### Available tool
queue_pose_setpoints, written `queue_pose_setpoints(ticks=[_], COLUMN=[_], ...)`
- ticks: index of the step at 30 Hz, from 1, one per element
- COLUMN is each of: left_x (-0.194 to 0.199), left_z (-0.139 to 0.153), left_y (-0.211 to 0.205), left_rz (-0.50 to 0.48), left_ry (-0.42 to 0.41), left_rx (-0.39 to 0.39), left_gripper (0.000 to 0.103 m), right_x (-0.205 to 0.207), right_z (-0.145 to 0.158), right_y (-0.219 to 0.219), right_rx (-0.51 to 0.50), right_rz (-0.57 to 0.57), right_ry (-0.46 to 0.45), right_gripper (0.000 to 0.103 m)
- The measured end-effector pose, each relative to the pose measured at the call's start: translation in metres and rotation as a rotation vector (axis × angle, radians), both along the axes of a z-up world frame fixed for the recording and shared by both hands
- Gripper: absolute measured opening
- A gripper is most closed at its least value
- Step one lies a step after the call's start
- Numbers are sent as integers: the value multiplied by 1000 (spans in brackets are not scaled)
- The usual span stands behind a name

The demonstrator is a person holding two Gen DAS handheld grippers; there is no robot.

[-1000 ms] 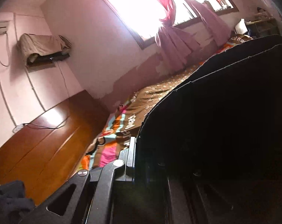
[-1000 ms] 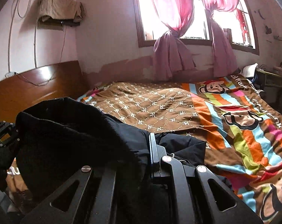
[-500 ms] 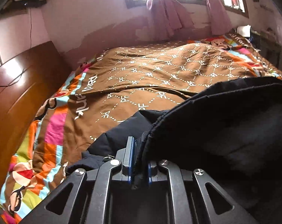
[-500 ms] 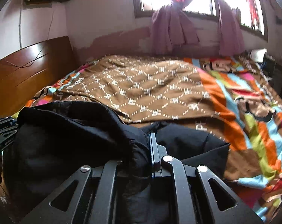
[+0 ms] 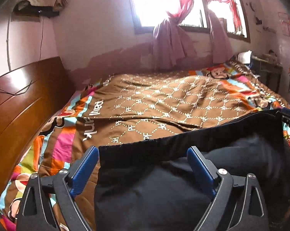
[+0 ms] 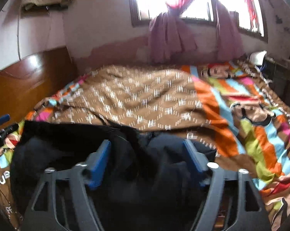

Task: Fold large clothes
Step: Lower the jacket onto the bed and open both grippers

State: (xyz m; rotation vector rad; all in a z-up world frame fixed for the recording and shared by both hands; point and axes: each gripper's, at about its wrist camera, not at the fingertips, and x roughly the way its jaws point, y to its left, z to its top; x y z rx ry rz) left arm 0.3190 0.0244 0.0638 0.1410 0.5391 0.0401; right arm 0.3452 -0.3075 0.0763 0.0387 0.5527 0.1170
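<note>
I've just opened both: left gripper [image 5: 143,165] and right gripper [image 6: 146,157] gape wide, gripping nothing; black fabric garment [image 5: 183,182] lies between each pair of fingers, folded edge crosswise.

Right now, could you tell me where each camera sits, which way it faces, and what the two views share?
Left wrist: sits on the left gripper, looking along its open blue fingers across the black garment and bed toward the window.
Right wrist: sits on the right gripper, jaws open over the same garment, facing the same window wall; the left gripper's tips show at its left edge.
Shared: garment, patterned bedspread, wooden headboard, pink curtains. Both jaws have just been opening, the garment lying unpinched between them.
</note>
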Motion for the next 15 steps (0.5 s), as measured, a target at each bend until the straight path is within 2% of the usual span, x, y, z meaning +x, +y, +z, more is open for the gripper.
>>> queue_pose_setpoints(ticks=[3, 5, 9, 12, 15], left_x=[-20, -34, -54, -61, -62], left_z=[0, -8, -33, -55, -67], left_y=[-2, -2, -5, -4, 4], left_rz=[-28, -65, -125, -90, -62], left_ry=[-11, 2, 72, 117, 145], left_rx=[-9, -16, -1, 54, 37], left_gripper=[98, 98, 98, 98, 98], right_x=[-21, -33, -49, -60, -65], right_z=[15, 17, -1, -24, -46], right_y=[1, 5, 15, 26, 36], right_rx=[-8, -5, 36, 109, 155], right_rz=[4, 33, 125, 187, 224], right_ry=[-32, -20, 92, 192, 258], right_gripper=[83, 89, 92, 92, 92])
